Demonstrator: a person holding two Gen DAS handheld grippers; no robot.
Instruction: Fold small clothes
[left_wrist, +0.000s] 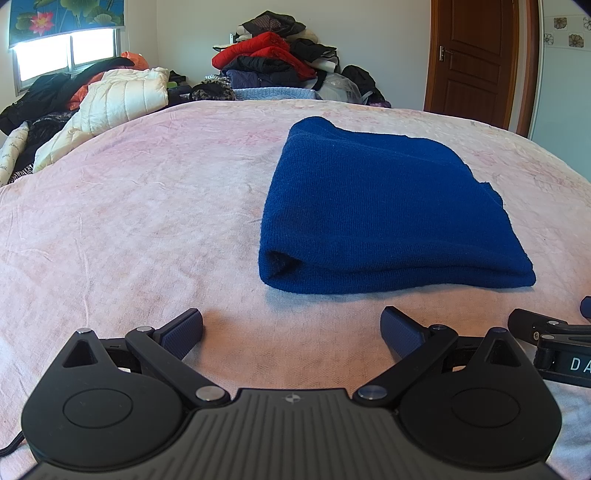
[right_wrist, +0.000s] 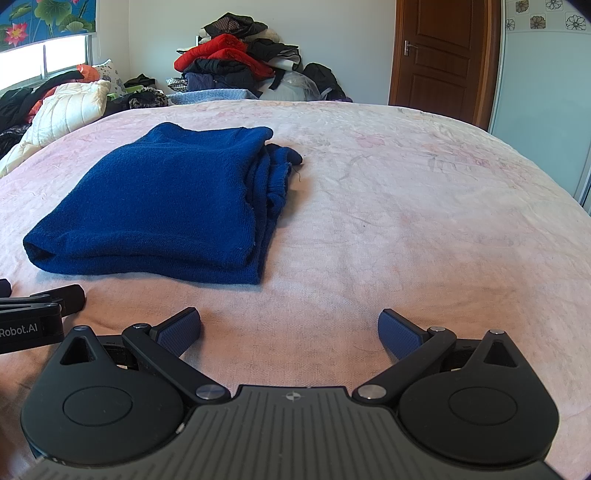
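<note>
A dark blue knitted garment (left_wrist: 384, 206) lies folded into a thick rectangle on the pink bedspread (left_wrist: 147, 221). In the right wrist view the same garment (right_wrist: 162, 199) sits to the left, its layered edges showing on its right side. My left gripper (left_wrist: 291, 326) rests low over the bedspread just in front of the garment, open and holding nothing. My right gripper (right_wrist: 290, 326) is also open and empty, to the right of the garment's near edge. Each gripper's body shows at the edge of the other's view.
A heap of clothes (left_wrist: 273, 62) rises beyond the bed's far edge. A cream quilted jacket (left_wrist: 122, 96) and dark clothes lie at the far left under a window. A brown door (right_wrist: 443, 55) stands at the back right. Bare bedspread (right_wrist: 424, 221) stretches right of the garment.
</note>
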